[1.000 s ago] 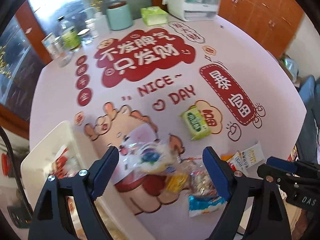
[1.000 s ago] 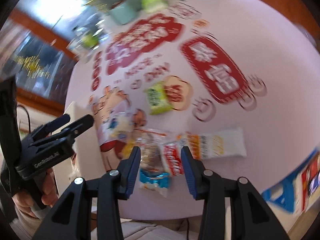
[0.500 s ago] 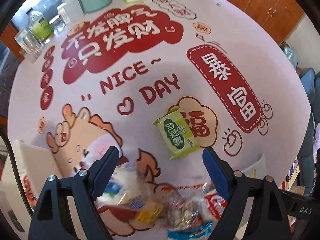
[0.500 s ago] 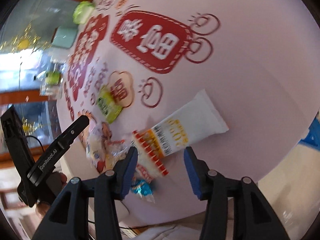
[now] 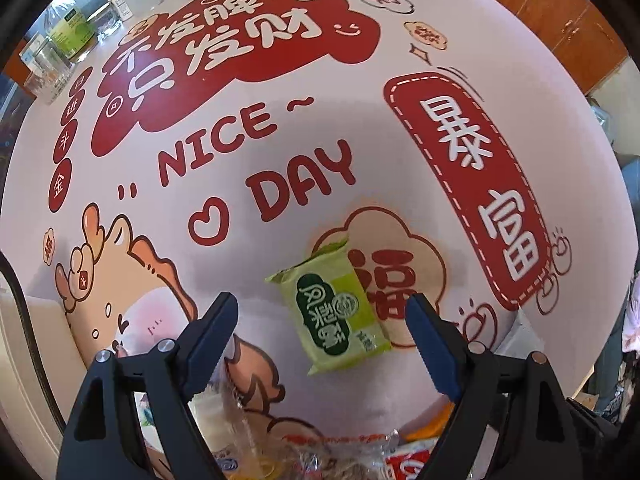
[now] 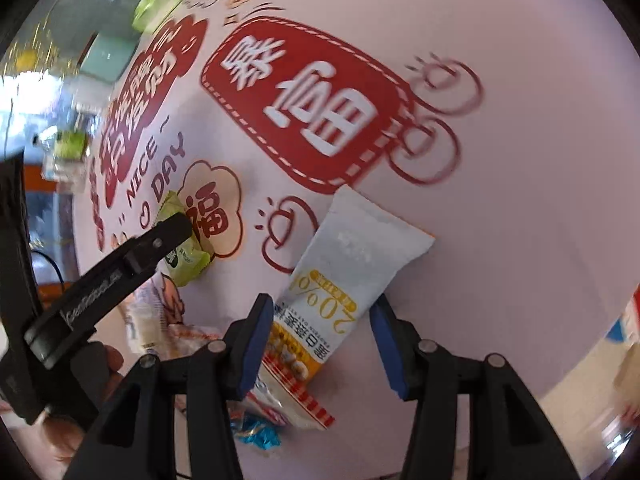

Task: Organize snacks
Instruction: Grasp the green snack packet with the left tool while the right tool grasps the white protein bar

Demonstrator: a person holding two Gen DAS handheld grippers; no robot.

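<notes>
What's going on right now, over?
Left gripper open, astride green packet. Right gripper open, astride white pouch. Both lie flat on table. Nothing blocking.

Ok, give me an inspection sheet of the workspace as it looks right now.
Surface: pink table with red prints.
Job's things: green pack lying flat; white pack between the right tongs' fingers, not gripped; snack pile at the near edge.
Clutter: bottles, mint tub, far side.
Grippers: left tongs and right tongs, both open.
Cables: nothing seen.
Surroundings: wooden cabinets.
</notes>
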